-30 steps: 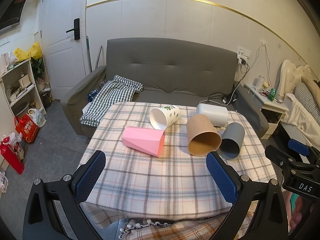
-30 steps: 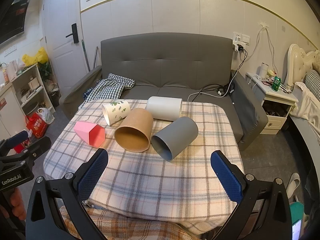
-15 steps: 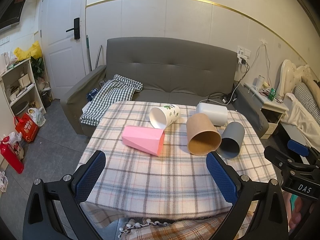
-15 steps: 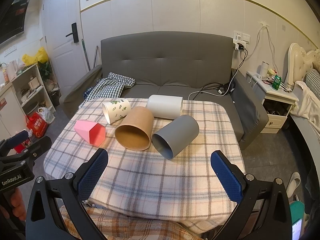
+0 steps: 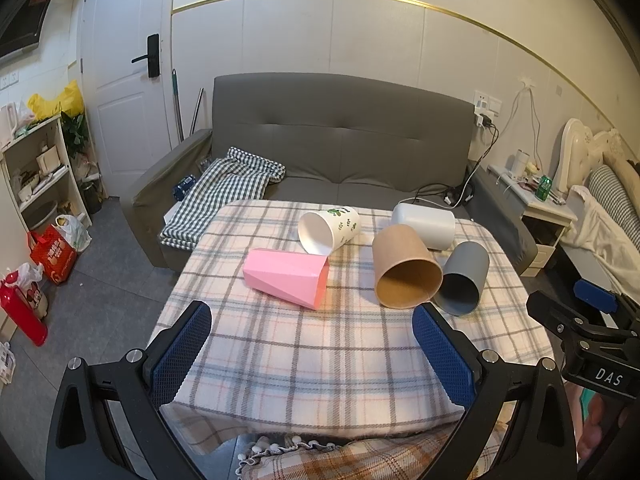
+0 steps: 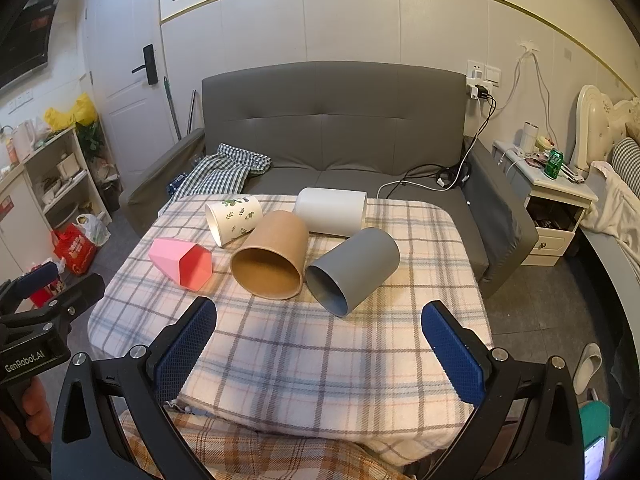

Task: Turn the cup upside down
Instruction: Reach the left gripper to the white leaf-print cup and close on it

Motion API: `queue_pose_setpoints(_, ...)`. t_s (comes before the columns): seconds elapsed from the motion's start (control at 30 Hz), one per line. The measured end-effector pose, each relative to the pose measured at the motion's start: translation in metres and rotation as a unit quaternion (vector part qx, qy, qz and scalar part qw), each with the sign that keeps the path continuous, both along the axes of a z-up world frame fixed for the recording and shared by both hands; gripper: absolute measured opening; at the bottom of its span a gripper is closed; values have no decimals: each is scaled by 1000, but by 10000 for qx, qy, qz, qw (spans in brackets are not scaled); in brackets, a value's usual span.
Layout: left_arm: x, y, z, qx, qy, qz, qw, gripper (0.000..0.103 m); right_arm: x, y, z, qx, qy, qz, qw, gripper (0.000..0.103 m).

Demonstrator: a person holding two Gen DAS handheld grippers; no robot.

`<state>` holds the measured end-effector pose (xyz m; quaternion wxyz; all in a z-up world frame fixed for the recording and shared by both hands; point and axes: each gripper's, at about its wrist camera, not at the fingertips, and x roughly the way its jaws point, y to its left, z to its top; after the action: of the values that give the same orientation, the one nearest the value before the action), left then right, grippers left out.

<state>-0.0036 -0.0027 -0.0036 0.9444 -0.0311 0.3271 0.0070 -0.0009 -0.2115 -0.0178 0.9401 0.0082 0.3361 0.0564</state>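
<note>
Several cups lie on their sides on a plaid-covered table (image 5: 320,360). From left to right they are a pink faceted cup (image 5: 286,278) (image 6: 180,262), a white cup with leaf print (image 5: 330,230) (image 6: 234,218), a brown cup (image 5: 404,272) (image 6: 272,260), a plain white cup (image 5: 424,226) (image 6: 332,216) and a grey cup (image 5: 464,278) (image 6: 352,270). My left gripper (image 5: 312,360) is open and empty near the table's front edge. My right gripper (image 6: 320,350) is open and empty, also near the front edge.
A grey sofa (image 5: 340,148) with a checked cloth (image 5: 224,196) stands behind the table. A shelf (image 5: 36,176) and a door (image 5: 124,80) are at the left. A bedside cabinet (image 5: 536,208) and a bed are at the right.
Both views have shifted only slightly; the cups have not moved and both grippers stay open.
</note>
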Motion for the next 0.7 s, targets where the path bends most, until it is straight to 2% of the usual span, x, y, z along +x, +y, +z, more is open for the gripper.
queue_pose_setpoints(0.17,0,-4,-12,42,45,-99,9999,103,1,0,0,1,8,8,10000,103)
queue_pose_setpoints(0.4,18,5,-2,52,82,-263,9996,103,13,6,4,-43,64,80,9999,103)
queue_pose_setpoints(0.7,92,28,9,527,187,-1040,9930,103,64,19,15,38,289,346,9990,103)
